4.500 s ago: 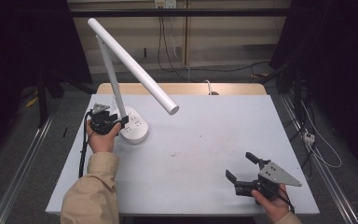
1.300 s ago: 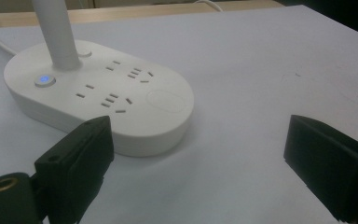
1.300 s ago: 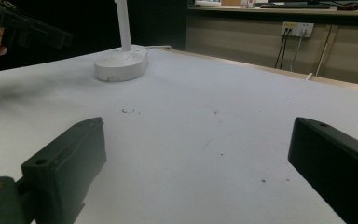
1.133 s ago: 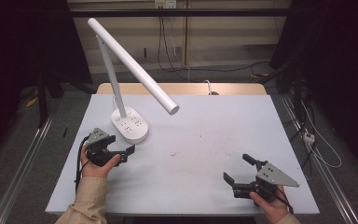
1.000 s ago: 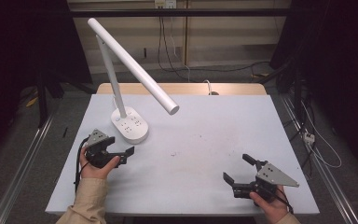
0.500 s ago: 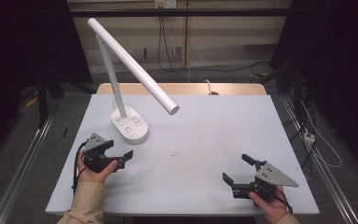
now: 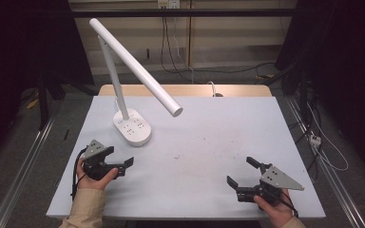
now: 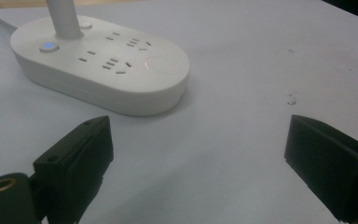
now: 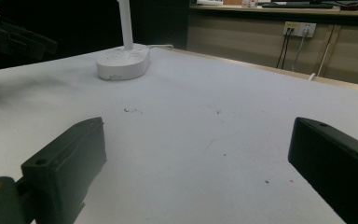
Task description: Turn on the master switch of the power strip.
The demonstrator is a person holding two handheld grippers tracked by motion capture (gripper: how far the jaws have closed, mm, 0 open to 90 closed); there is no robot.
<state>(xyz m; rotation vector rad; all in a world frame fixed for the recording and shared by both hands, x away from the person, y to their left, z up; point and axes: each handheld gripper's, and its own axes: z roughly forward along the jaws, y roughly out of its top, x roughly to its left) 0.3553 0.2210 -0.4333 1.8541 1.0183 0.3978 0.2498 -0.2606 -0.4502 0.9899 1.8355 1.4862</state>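
1. We are looking down on a pale grey table with a white desk lamp standing toward its far left part, its oval base resting flat on the surface.
2. The lamp's thin post is rising from the base and its long tube head is slanting down toward the middle of the table, its free end hanging above the bare top.
3. In the left gripper view we are seeing socket slots on the lamp base and a small button glowing blue beside the post.
4. The left gripper is sitting near the table's front left, just in front of the lamp base and apart from it; its jaws are standing wide apart and are holding nothing.
5. The left hand is wrapping around that gripper's body, a tan sleeve coming in from below.
6. The right gripper is resting near the front right, well apart from the lamp; its jaws are also spread wide over bare tabletop, gripping nothing.
7. We are noticing small dark specks scattered on the table's middle.
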